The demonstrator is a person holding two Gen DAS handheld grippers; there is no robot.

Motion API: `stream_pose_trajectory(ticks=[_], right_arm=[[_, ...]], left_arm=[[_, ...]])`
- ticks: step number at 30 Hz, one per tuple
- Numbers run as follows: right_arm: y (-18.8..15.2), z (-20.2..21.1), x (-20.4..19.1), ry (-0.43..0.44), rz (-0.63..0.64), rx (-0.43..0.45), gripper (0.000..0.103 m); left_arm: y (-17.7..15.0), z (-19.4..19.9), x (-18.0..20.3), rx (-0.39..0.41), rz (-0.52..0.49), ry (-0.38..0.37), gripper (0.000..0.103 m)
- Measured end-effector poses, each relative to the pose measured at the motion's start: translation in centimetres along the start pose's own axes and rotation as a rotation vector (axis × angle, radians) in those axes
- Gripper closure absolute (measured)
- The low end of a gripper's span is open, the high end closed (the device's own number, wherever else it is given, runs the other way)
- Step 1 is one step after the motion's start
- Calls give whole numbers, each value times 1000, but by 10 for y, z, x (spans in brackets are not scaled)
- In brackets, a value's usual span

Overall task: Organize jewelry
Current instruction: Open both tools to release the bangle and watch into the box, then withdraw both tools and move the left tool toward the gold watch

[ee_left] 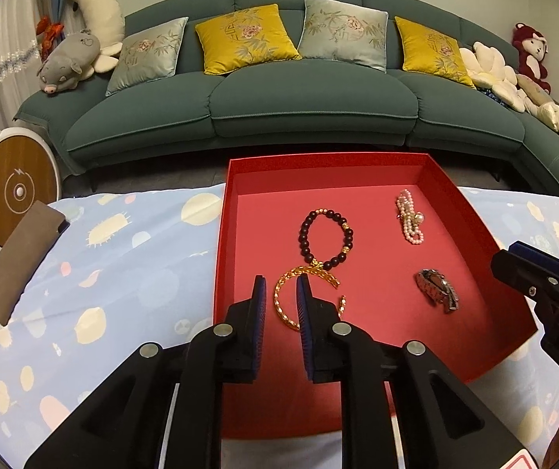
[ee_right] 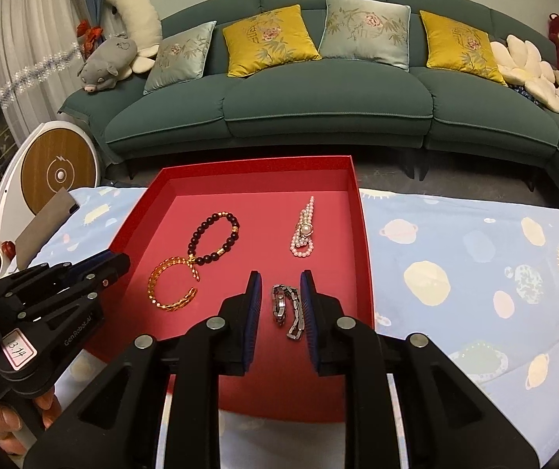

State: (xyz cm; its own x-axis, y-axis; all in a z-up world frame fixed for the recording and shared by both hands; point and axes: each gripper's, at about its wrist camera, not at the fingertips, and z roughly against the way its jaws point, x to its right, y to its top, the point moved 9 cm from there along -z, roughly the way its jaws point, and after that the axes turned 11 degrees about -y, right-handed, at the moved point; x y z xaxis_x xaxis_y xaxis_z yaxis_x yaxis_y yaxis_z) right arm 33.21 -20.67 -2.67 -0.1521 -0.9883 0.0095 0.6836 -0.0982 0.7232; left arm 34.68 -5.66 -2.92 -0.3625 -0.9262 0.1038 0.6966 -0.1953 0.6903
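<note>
Over the near end of the red tray (ee_left: pixel 514 312), the left gripper (ee_left: pixel 281 285) stands slightly parted above the gold bangle (ee_left: pixel 291 301), gripping nothing. The right gripper (ee_right: pixel 279 281) likewise brackets the metal watch (ee_right: pixel 289 306) without visibly pressing it. All four pieces lie inside, so placing looks done; next, lift clear of the walls. Beyond sit the dark beads (ee_left: pixel 326 234), then pearls (ee_left: pixel 408 215), with bare floor between.
</note>
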Motion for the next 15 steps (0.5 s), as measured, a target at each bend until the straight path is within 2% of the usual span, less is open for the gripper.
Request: stream_pose_trajectory(ticks=[1,2,3,5,8,15], right_arm=[[-1,11,1,-5,4,14,77],[-2,21,4,-12,0,29,72],[-3,30,5,-9,-9,36,69],[-10,46,7,16,-39,28,68],[-22,70,14,34,-79,34,68],[-73,122,31,-6,-75,34,64]], left_arm=[[0,7,4,5,-2,-4,83],[-2,16,7,10,-4,-8,74],[-5,26,11,18,-8,-9,63],[-12,45,19,41,-25,-9,55],[-32,72,29,51,-53,-14,54],[-88,122,27,44,-44,-8,54]])
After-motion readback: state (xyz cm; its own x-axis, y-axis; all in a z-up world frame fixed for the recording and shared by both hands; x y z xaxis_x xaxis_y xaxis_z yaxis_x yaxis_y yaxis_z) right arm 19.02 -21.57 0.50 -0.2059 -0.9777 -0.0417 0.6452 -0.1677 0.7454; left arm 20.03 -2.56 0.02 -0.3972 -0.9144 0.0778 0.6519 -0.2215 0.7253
